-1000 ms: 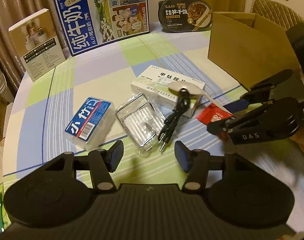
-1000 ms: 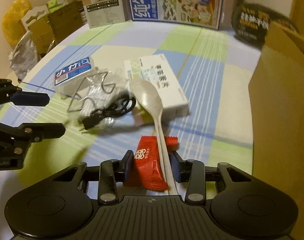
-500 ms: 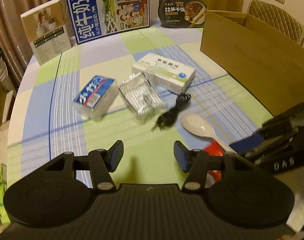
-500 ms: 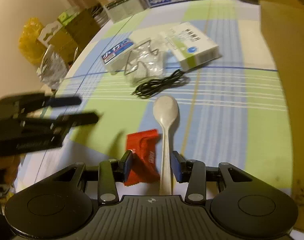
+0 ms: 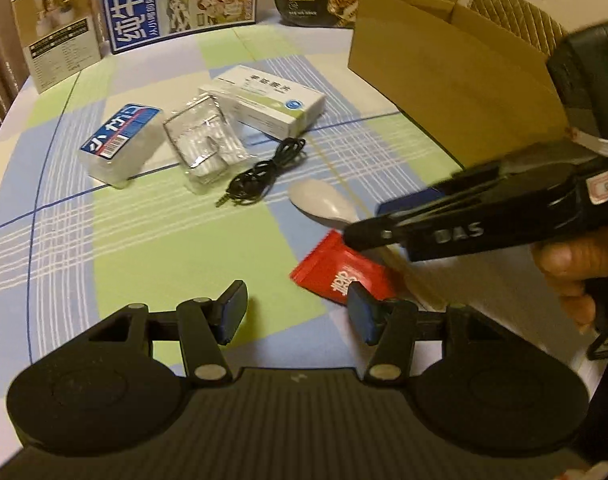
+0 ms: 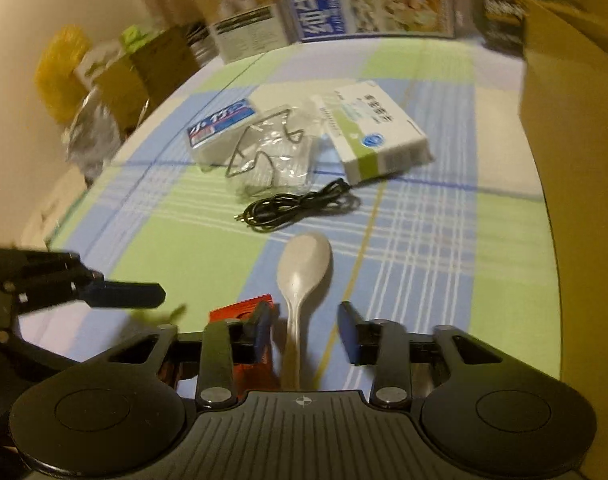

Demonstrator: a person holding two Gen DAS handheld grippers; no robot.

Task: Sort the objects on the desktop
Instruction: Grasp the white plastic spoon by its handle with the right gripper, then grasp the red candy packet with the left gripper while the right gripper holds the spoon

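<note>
The spoon (image 6: 304,268), which lay across the white box (image 6: 380,136) a second ago, now lies on the tabletop (image 6: 184,248) below the cable (image 6: 300,206). The jaws of my right hand-held gripper (image 6: 304,320) have just been closing with its handle between them. The red packet (image 6: 240,308) has gone from between them to the left finger's side.

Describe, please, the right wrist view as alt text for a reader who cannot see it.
The right hand-held gripper straddles the handle of a white spoon on a checked tablecloth; its jaws have just been closing but are not yet pressing it. A red packet lies beside the spoon, a black cable beyond.
</note>
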